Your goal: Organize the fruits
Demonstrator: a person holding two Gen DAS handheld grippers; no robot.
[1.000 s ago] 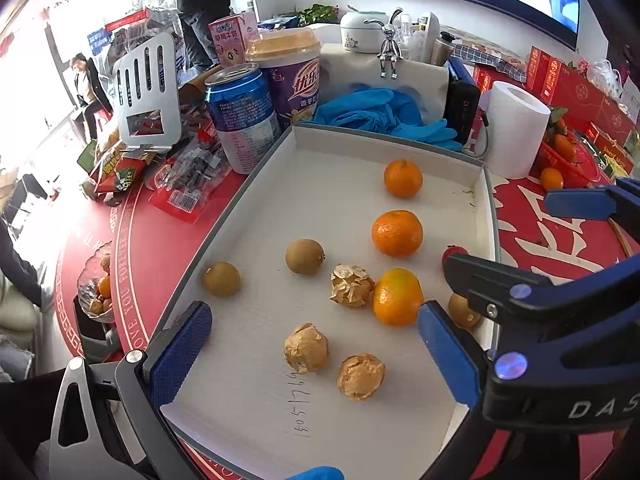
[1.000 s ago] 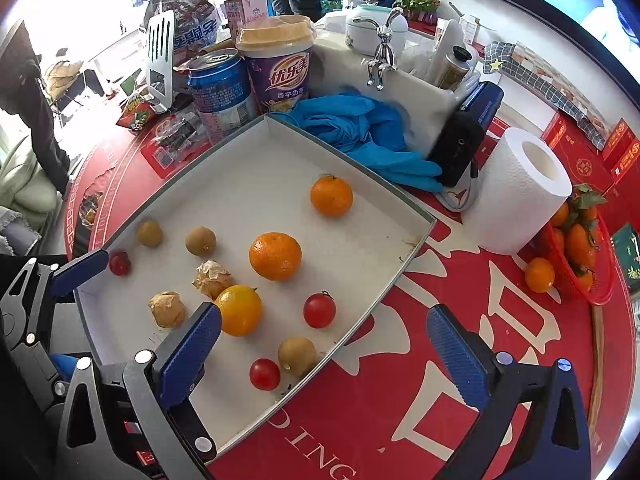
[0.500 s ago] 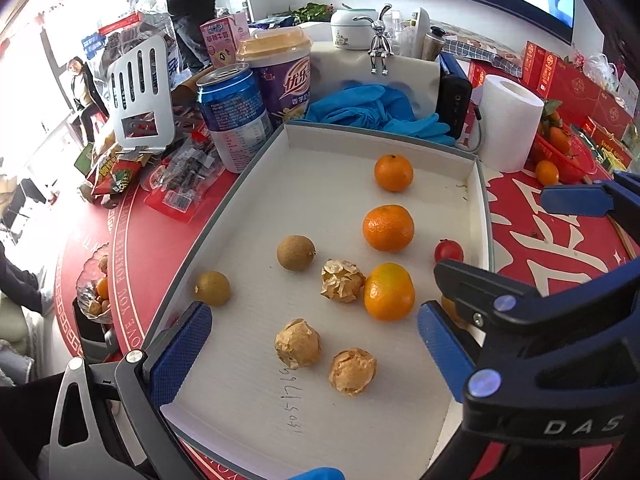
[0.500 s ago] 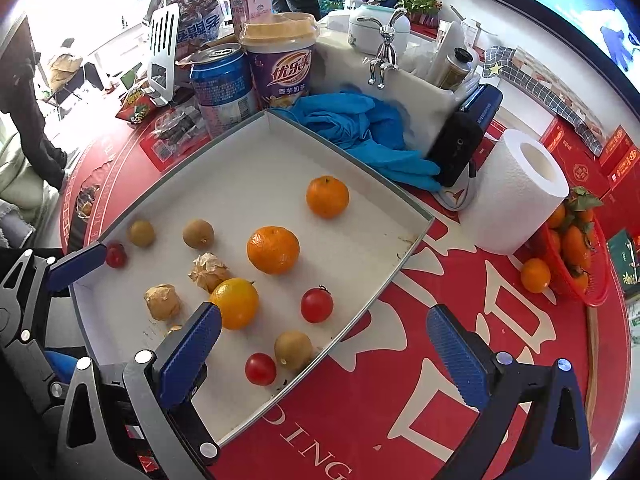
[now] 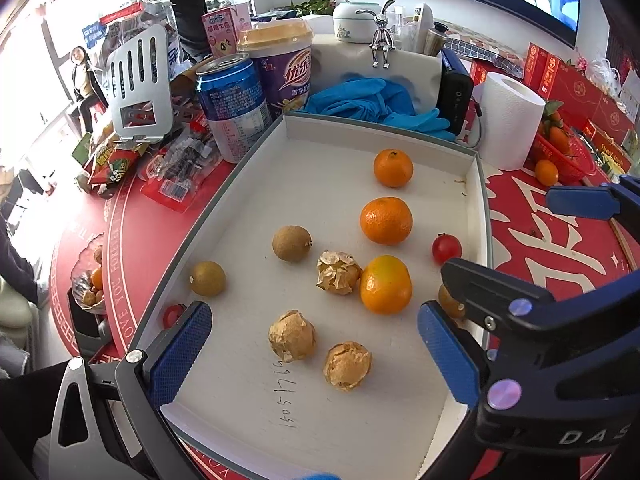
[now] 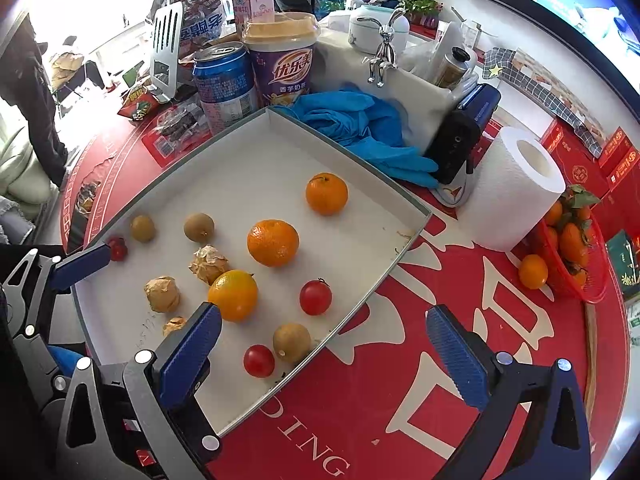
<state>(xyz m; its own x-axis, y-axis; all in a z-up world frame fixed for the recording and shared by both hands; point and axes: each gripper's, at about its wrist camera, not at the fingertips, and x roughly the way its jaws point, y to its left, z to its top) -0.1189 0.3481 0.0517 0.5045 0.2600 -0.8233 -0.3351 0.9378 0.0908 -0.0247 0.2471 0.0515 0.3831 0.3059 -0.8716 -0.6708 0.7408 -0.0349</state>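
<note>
Fruit lies scattered unsorted in the white tray [image 6: 352, 184]: three oranges [image 6: 273, 242] mid-tray, husked berries [image 5: 292, 335] at its near end, cherry tomatoes [image 6: 315, 297] by its right wall. Left gripper [image 5: 314, 350] and right gripper [image 6: 324, 354] hover spread and empty, likely choosing.

Fruits [image 5: 385, 220] scattered in tray [image 5: 478, 200], can [image 5: 234, 108] behind, paper roll [image 5: 508, 124] right
</note>
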